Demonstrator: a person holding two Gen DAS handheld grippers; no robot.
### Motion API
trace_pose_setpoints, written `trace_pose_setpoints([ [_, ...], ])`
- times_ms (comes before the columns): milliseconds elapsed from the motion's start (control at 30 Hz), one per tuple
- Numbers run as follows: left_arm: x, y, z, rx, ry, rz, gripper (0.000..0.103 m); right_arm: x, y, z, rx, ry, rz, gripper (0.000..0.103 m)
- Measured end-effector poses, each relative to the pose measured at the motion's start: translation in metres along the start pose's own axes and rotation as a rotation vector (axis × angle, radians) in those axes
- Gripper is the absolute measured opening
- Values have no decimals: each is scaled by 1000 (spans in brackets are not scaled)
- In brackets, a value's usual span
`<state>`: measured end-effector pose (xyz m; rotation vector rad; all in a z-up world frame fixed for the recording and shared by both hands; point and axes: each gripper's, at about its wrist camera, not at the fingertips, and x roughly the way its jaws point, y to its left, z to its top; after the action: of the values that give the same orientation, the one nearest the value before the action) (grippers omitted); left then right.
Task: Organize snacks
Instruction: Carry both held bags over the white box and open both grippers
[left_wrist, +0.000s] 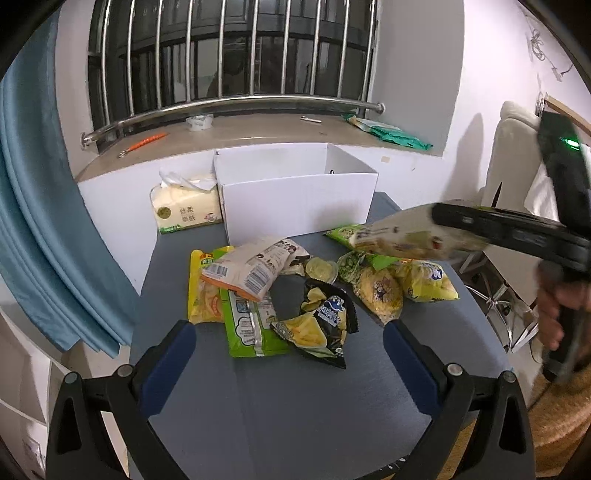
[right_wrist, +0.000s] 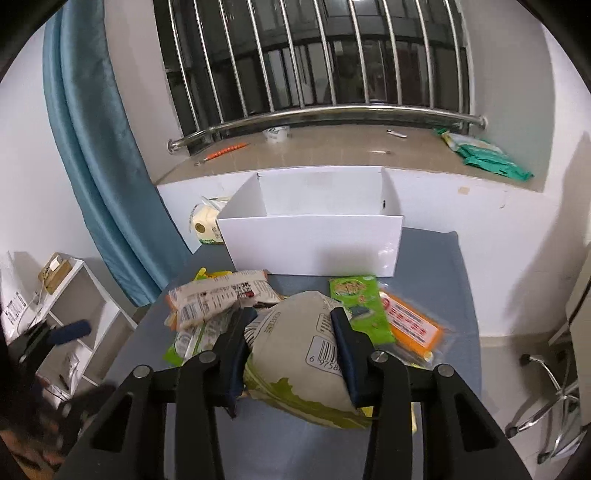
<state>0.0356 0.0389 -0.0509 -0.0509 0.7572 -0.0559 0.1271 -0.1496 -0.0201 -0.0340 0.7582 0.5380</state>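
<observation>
Right tool (right_wrist: 291, 350) has its fingers pinched on a puffy beige-and-green snack bag (right_wrist: 295, 354), held up over the pile on the table (right_wrist: 436, 254), short of the white box (right_wrist: 314, 243). Biggest risk imo: the bag is air-filled and slick, so it could squirt out of the grip or burst if squeezed harder, or catch on the box's front wall. Left tool (left_wrist: 290, 350) is spread wide, holding nothing, low near the black chip bag (left_wrist: 321, 325).
</observation>
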Motion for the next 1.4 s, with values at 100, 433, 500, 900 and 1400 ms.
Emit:
trace_pose_setpoints([
  [100, 12, -2, 5, 43, 1, 13, 103, -16, -2, -9, 8, -29, 25, 43],
  [433, 110, 20, 60, 133, 131, 23, 98, -49, 5, -22, -14, -81, 47, 43],
  [500, 134, 27, 67, 137, 187, 31, 97, -52, 6, -22, -17, -87, 52, 43],
  [900, 170, 40, 66, 110, 280, -2, 37, -47, 5, -19, -3, -89, 83, 43],
  [1400, 83, 45, 136, -74, -111, -77, 36, -31, -12, 54, 2, -164, 47, 43],
])
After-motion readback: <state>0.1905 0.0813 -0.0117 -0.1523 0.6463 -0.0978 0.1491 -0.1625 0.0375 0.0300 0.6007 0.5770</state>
